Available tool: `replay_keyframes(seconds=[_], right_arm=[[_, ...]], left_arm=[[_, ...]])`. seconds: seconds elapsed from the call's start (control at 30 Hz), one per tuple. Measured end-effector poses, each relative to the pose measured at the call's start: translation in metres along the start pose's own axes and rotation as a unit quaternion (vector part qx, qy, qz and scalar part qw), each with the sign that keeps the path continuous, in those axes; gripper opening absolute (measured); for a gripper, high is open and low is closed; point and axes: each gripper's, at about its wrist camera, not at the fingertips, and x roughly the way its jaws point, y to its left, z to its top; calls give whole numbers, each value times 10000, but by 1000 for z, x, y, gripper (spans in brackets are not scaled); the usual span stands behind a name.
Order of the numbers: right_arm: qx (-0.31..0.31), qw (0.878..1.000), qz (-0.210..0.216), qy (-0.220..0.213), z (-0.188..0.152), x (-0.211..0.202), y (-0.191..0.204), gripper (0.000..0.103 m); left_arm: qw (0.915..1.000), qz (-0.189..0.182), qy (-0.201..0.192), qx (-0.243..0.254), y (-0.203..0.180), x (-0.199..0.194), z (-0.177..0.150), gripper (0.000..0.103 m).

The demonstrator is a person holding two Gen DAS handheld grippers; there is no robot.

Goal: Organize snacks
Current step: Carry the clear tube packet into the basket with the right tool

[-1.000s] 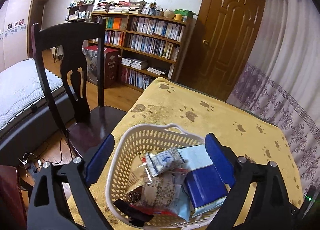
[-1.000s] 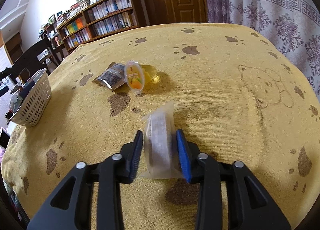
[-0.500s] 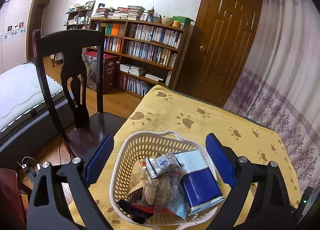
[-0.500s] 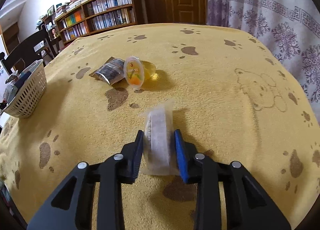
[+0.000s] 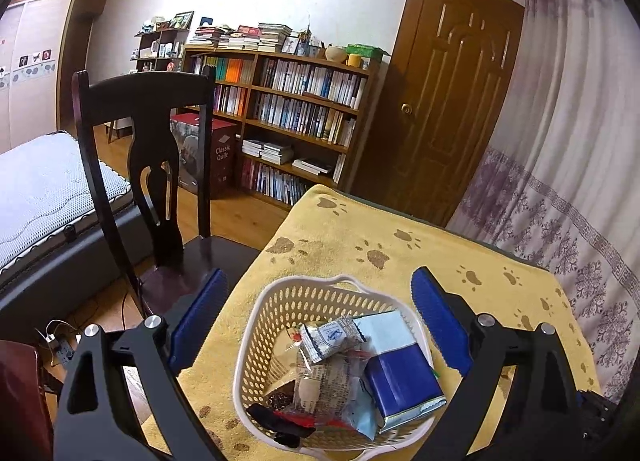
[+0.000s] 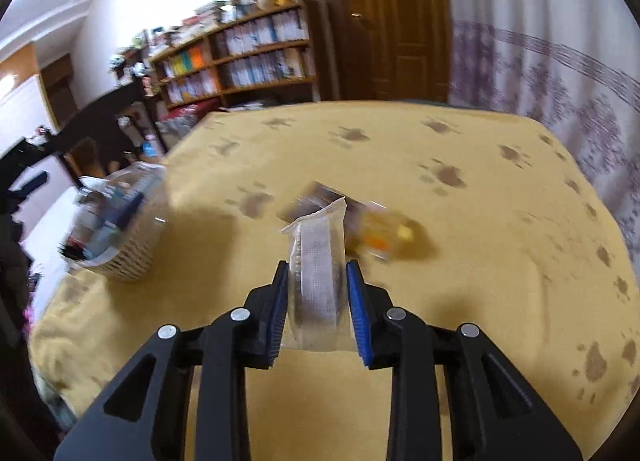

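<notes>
A white perforated basket (image 5: 280,301) holds several wrapped snacks and a blue box (image 5: 400,381). My left gripper (image 5: 320,325) hangs open above the basket with nothing between its fingers. In the right wrist view, my right gripper (image 6: 318,293) is shut on a clear-wrapped snack packet (image 6: 318,273), lifted off the yellow cloth. Beyond the packet lie a dark foil packet (image 6: 320,195) and an orange jelly cup (image 6: 384,239), both blurred. The basket (image 6: 128,257) stands at the table's left edge.
A yellow paw-print cloth (image 6: 460,261) covers the table. A dark wooden chair (image 5: 148,181) stands beside the basket's corner. A bookshelf (image 5: 296,117), a door (image 5: 452,101) and a curtain (image 5: 580,141) lie behind. A bed (image 5: 36,189) is at left.
The right gripper has lifted the clear packet off the cloth and swung left toward the basket; its view is blurred. The left gripper has risen and drawn back a little from the basket.
</notes>
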Motion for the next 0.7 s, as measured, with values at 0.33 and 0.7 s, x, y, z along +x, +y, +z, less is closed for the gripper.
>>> replay_keyframes(seconds=[0.33, 0.7], right_arm=[[-248, 9948, 979, 137, 39, 22, 94, 29], [-101, 9852, 1565, 691, 59, 66, 164, 29]], left_arm=[[9997, 95, -176, -130, 14, -11, 7, 95], [9992, 129, -248, -292, 26, -13, 13, 95]])
